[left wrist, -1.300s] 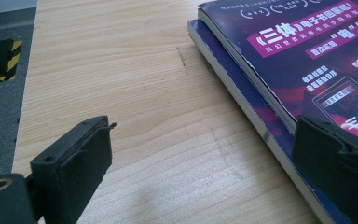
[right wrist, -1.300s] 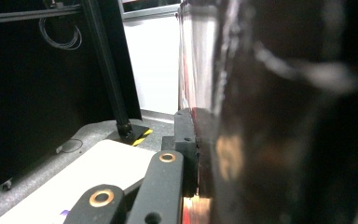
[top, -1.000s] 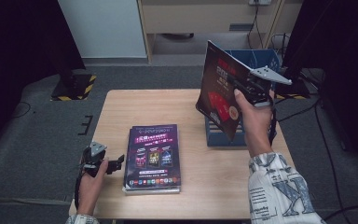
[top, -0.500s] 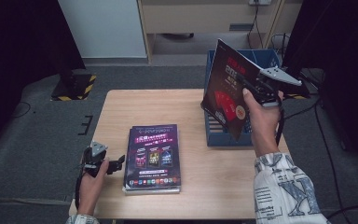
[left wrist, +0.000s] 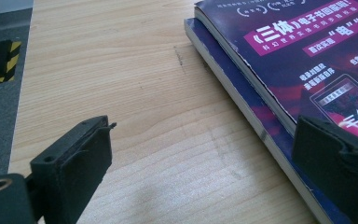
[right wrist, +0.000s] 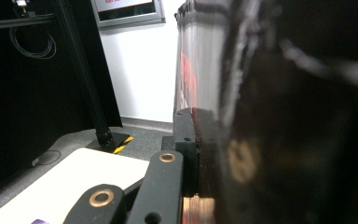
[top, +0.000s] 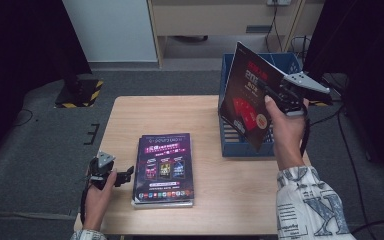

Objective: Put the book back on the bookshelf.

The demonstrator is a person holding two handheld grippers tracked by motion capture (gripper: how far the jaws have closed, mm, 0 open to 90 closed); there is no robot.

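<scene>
So the dark magazine (top: 247, 102) is up in the air, tilted over the blue crate (top: 232, 145), clamped tight in the right tongs (top: 272, 95). Left tongs (top: 125, 174) sit wide open, holding nothing, just beside the magazine stack (top: 164, 167) on the wooden surface (top: 155, 112).

Light wooden table (top: 145, 117), grain running across, standing on grey carpet floor (top: 40, 150). Bare wood over the far left corner and most of the near right part. A stack of magazines (top: 164, 167) lies flat near the middle of the near edge, purple cover up, long side running front to back; in the left gripper view the top copy (left wrist: 307, 60) sits slightly askew on the one below. A blue crate (top: 245, 142) stands at the far right corner, against the right edge.
</scene>
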